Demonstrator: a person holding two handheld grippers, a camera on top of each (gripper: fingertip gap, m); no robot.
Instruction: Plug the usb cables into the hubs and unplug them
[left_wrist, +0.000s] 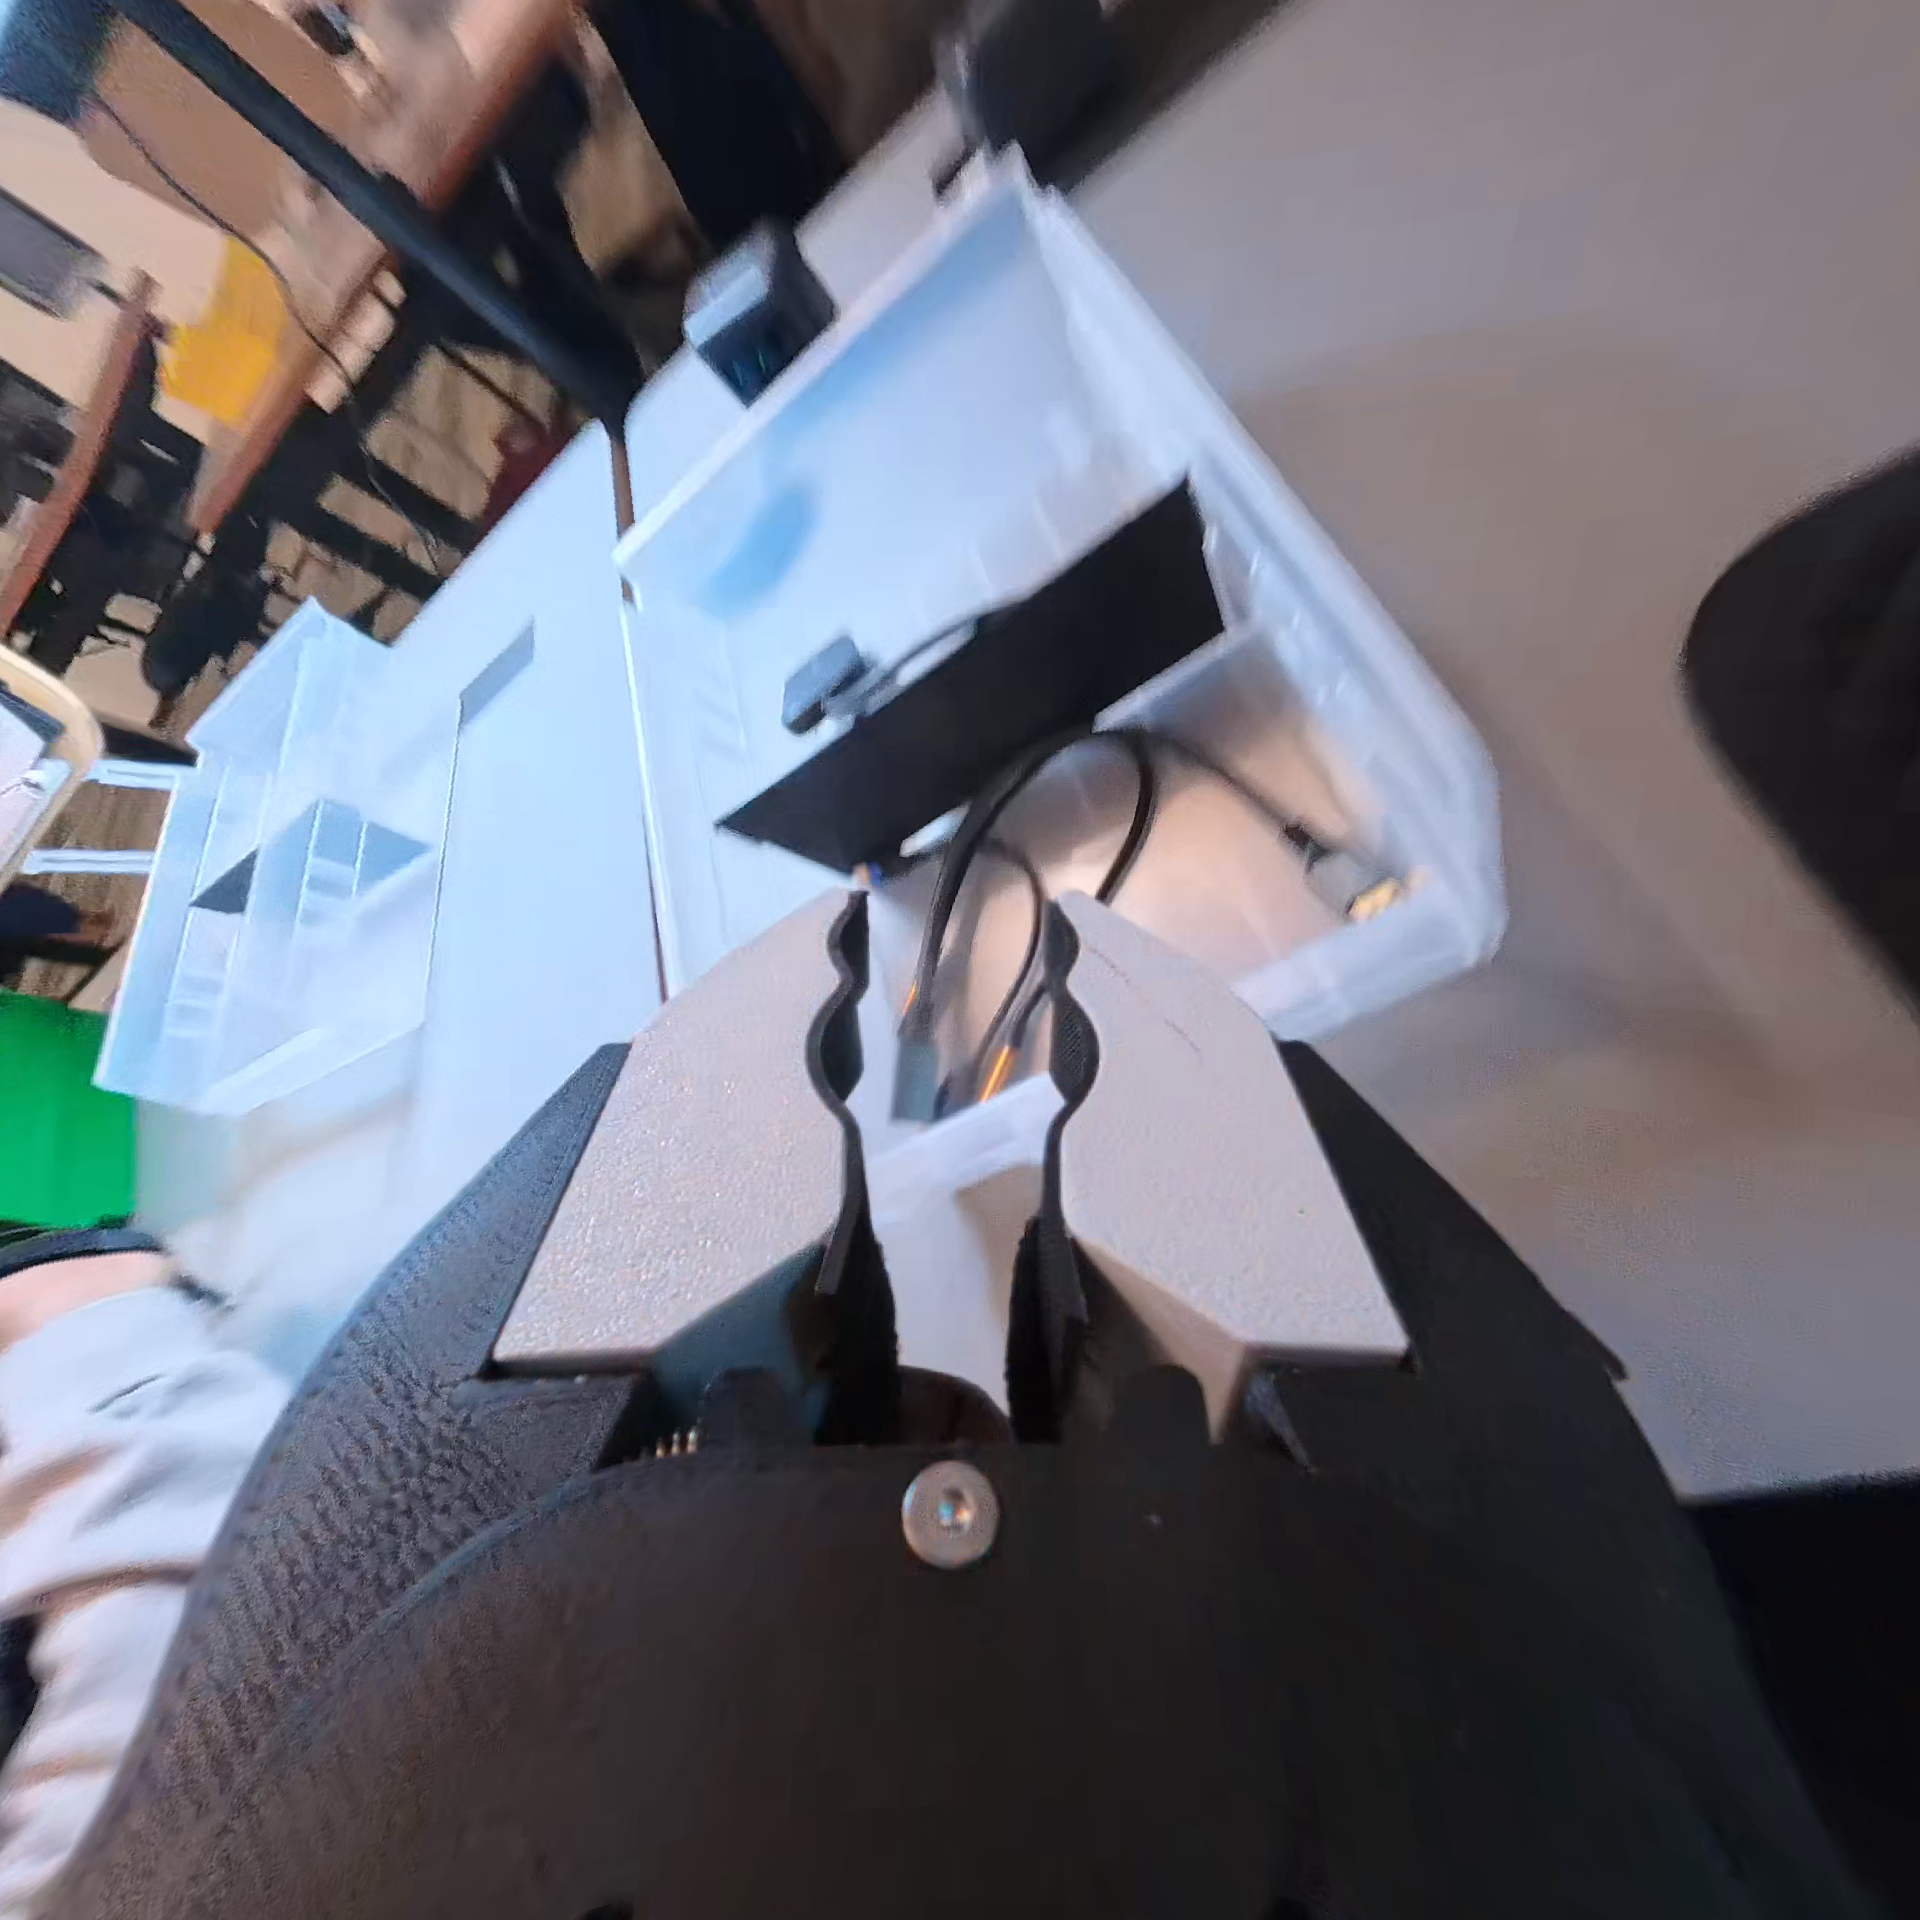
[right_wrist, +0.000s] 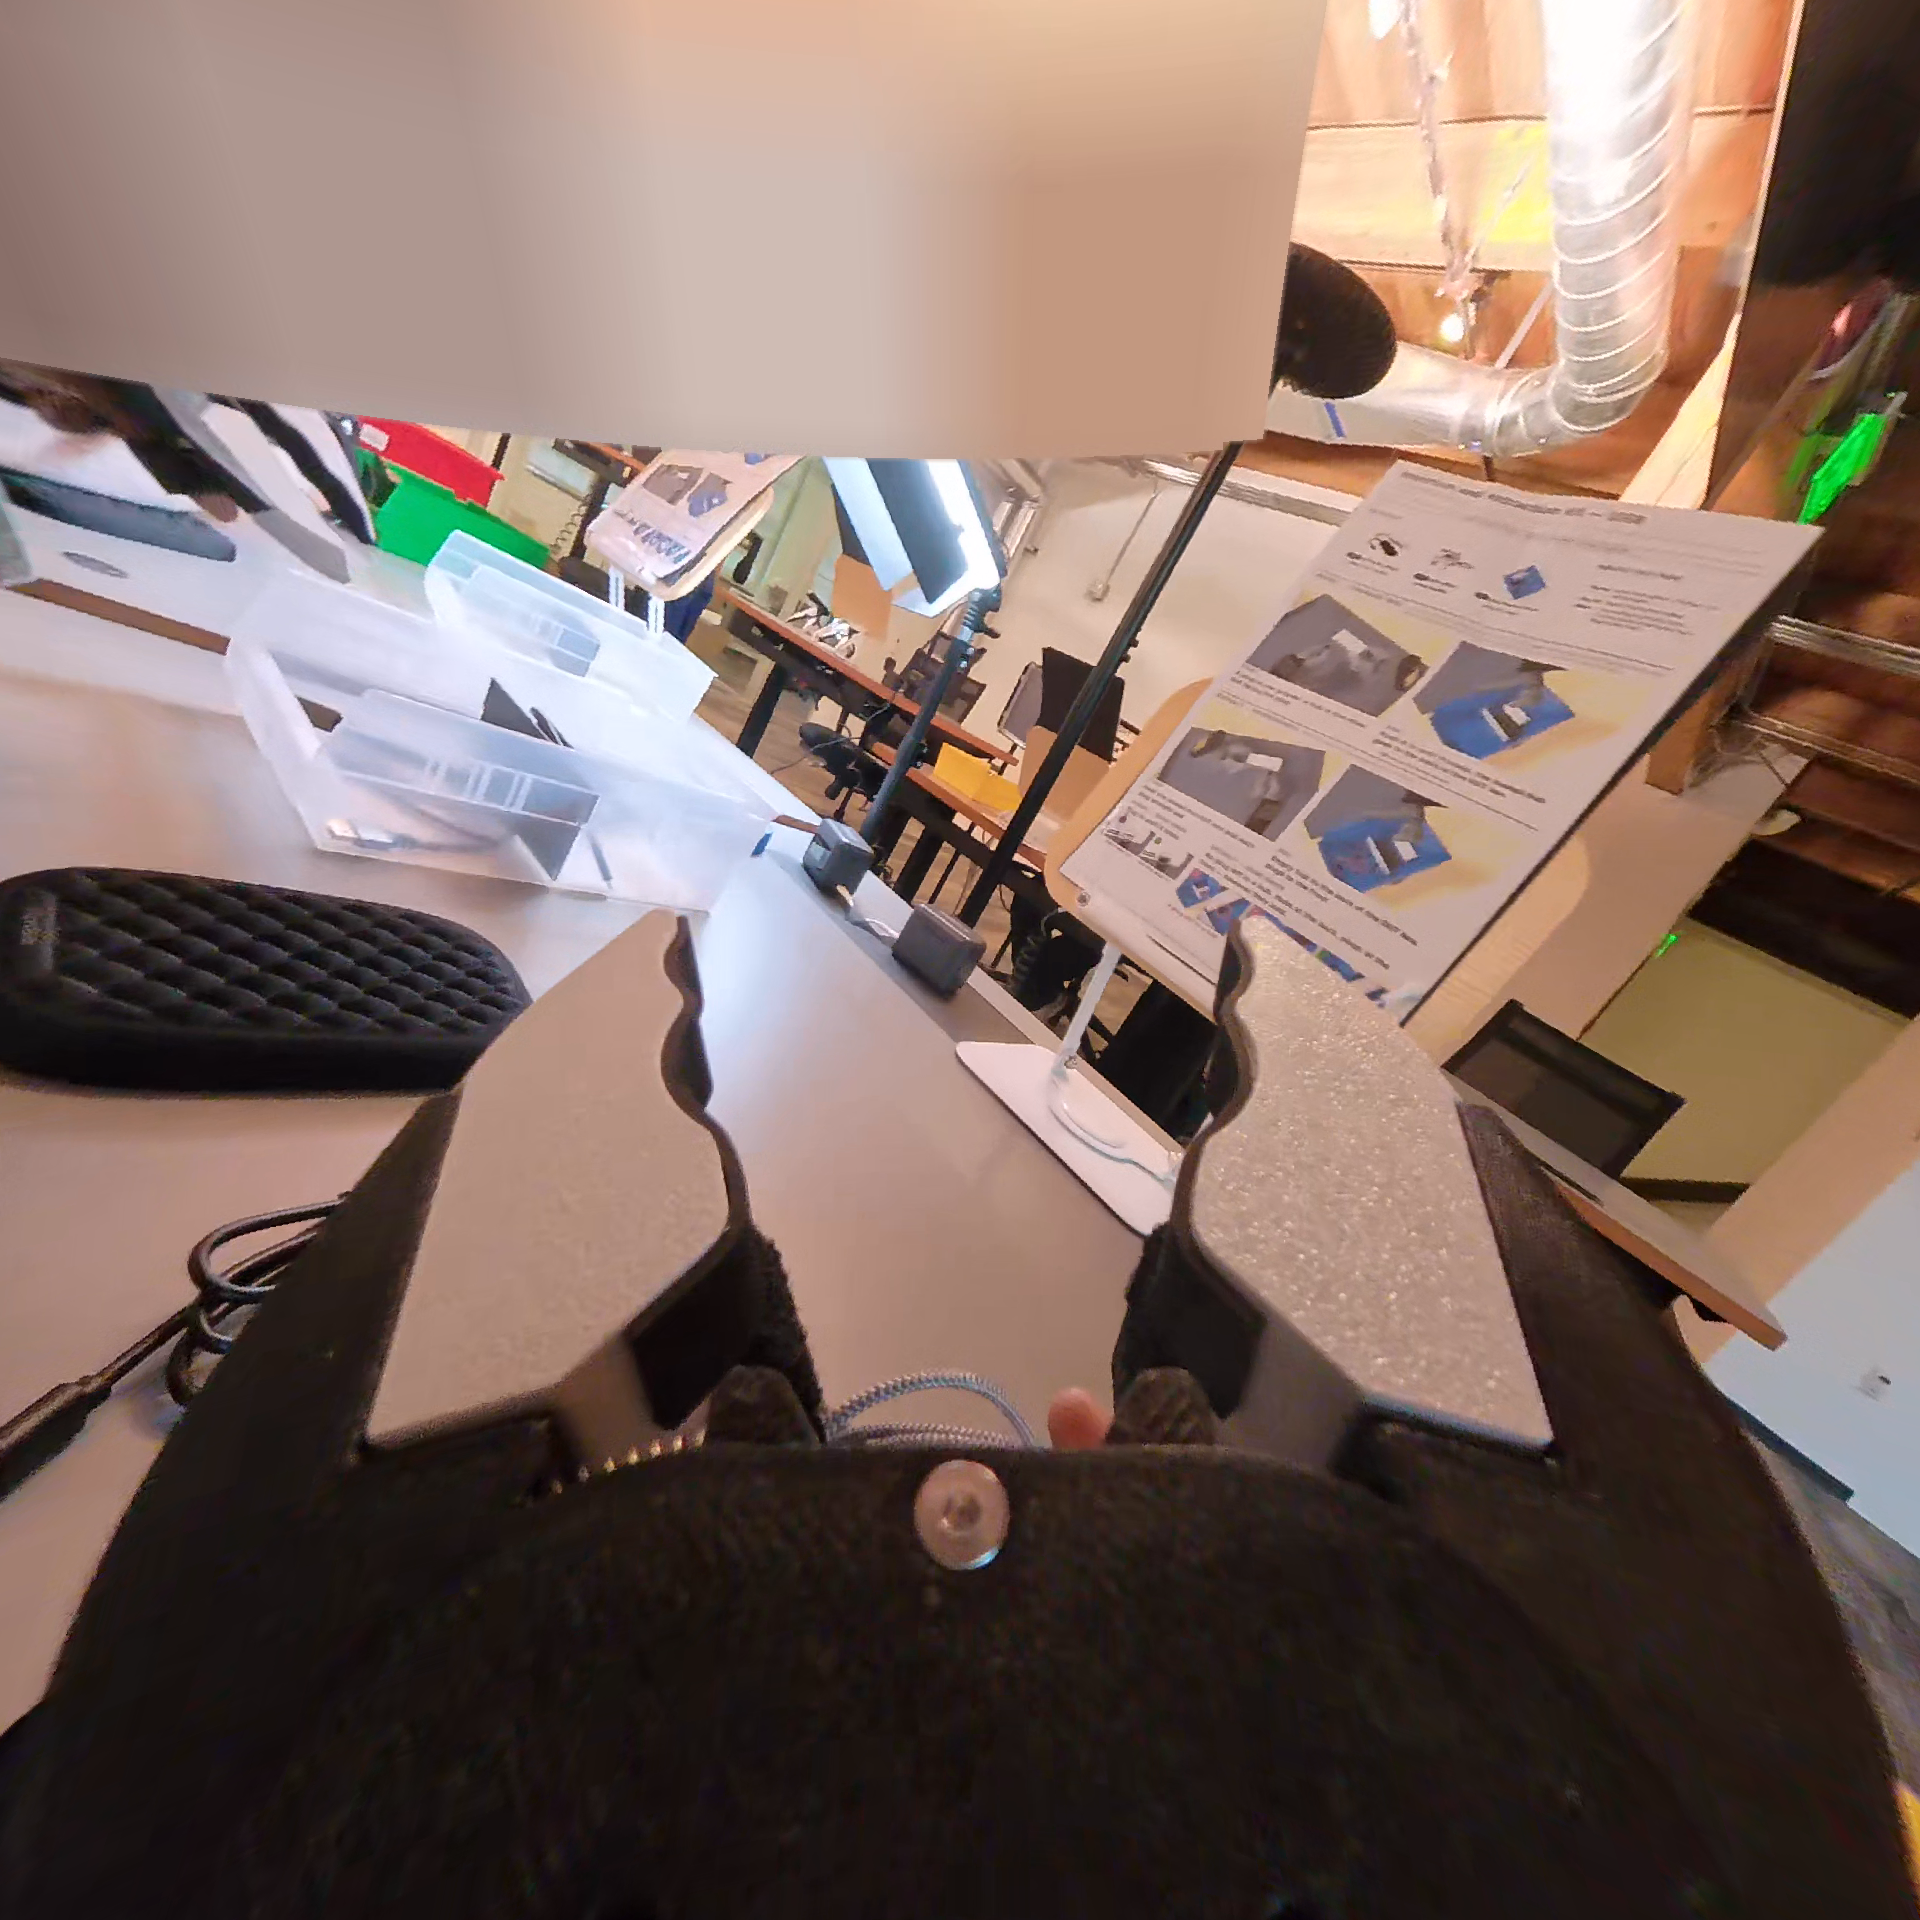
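My left gripper (left_wrist: 956, 914) is open, with a narrow gap between its jaws, and holds nothing. It hovers over a clear plastic bin (left_wrist: 1351, 665). Black usb cables (left_wrist: 1138, 800) lie in the bin, and one grey plug (left_wrist: 914, 1081) shows between the fingers, beyond them. A small black connector (left_wrist: 826, 681) rests on the bin's black divider (left_wrist: 1039, 665). My right gripper (right_wrist: 956, 935) is wide open and empty above the grey table (right_wrist: 883, 1122). Two small grey blocks (right_wrist: 940, 951) stand at the table's far edge; one (left_wrist: 758, 312) shows bluish openings. The left wrist view is blurred.
A black quilted pad (right_wrist: 229, 977) lies left of the right gripper, and clear bins (right_wrist: 468, 748) stand behind it. A coiled black cable (right_wrist: 208, 1299) lies at the near left. A braided grey cable (right_wrist: 914, 1403) shows at the gripper's base. An instruction sheet on a stand (right_wrist: 1434, 748) stands right. My hands' fingertips stand some 50 centimetres from each other.
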